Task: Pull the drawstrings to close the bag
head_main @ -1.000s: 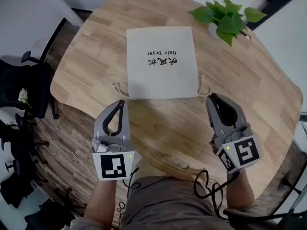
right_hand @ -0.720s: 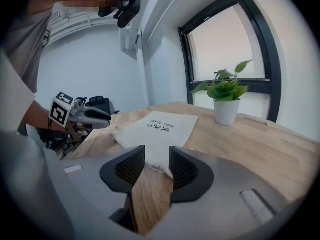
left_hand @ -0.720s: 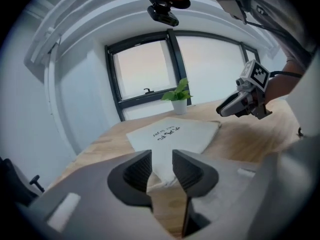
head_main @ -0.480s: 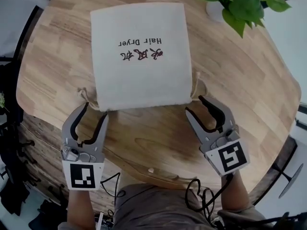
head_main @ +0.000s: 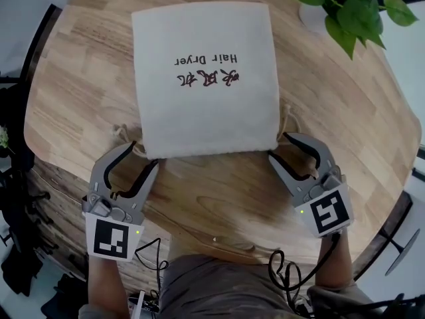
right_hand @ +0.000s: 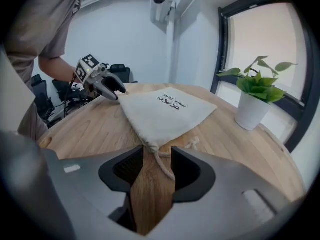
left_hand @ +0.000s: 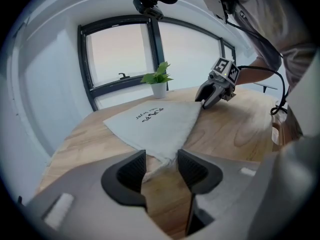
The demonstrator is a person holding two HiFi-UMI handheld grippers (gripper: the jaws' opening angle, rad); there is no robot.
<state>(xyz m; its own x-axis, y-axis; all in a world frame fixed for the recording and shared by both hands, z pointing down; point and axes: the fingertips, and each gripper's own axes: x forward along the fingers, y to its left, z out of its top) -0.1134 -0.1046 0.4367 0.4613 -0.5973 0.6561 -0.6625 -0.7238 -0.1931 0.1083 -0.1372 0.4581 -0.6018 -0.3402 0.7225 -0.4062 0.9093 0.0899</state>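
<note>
Both grippers stand wide, gripping nothing, the left gripper (left_hand: 161, 153) round a corner of the flat cream cloth bag (left_hand: 155, 121). Only the right gripper view shows the beige drawstring cord (right_hand: 163, 164) lying between the jaws of the right gripper (right_hand: 157, 149), which have just been opening.

The left hand-held gripper (head_main: 141, 157) tilts forward and down, jaws apart. The right hand-held gripper (head_main: 279, 147) tilts likewise; its jaws have just been opening, with a drawstring (right_hand: 162, 160) lying loose between them.
</note>
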